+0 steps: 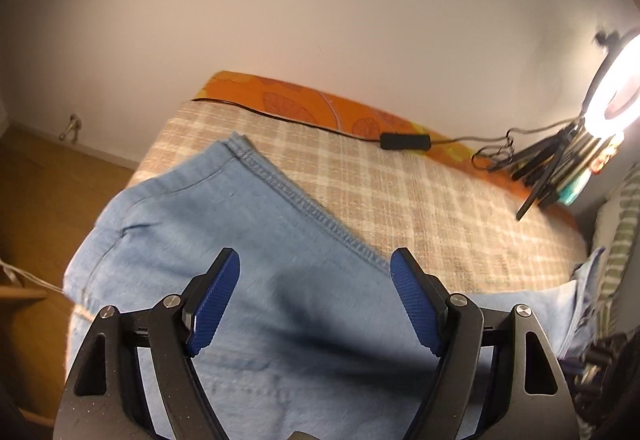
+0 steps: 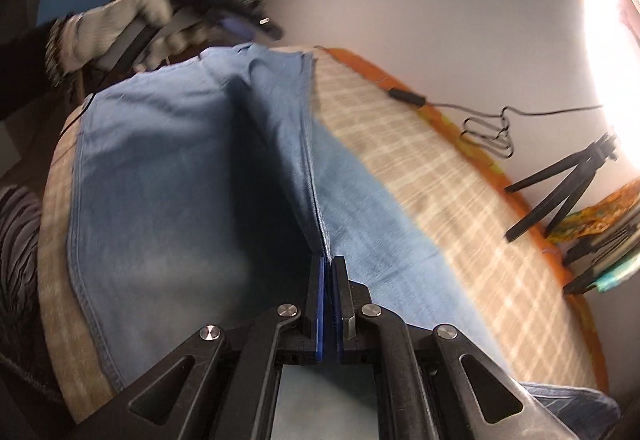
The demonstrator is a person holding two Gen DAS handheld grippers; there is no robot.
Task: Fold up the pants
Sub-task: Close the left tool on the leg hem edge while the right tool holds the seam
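Left wrist view: The left gripper [image 1: 315, 272] was positioned above the pants [image 1: 224, 240], with its blue-padded fingers [image 1: 216, 304] spread wide apart and nothing held between them. The pants, of light blue denim, lay on a checked beige cloth [image 1: 420, 200] covering the table [image 1: 112, 180]. A stitched seam edge ran diagonally across the denim from the far left corner toward the right finger. An orange leaf-patterned cloth [image 1: 304, 104] ran along the far edge of the table beside the wall [image 1: 320, 0]. A black cable with an inline switch [image 1: 404, 141] lay on that strip. A lit ring light [image 1: 616, 80] on a black tripod [image 1: 544, 176] stood at the far right. Wooden floor [image 1: 48, 176] was visible to the left.

Right wrist view: The right gripper [image 2: 328, 272] had its fingers [image 2: 320, 304] pressed together on a raised fold of the pants [image 2: 180, 180], with only the thickness of the denim between the blue pads. From the pinch point the fabric rose as a ridge running away toward the far end of the table, and the remaining denim lay on the checked cloth [image 2: 460, 220] on both sides. At the upper left, a hand in a white knit glove [image 2: 116, 24] held the left gripper [image 2: 224, 6] above the far end of the pants; its finger opening could not be told from this view. The tripod [image 2: 560, 192] and cable [image 2: 488, 128] lay at the right.
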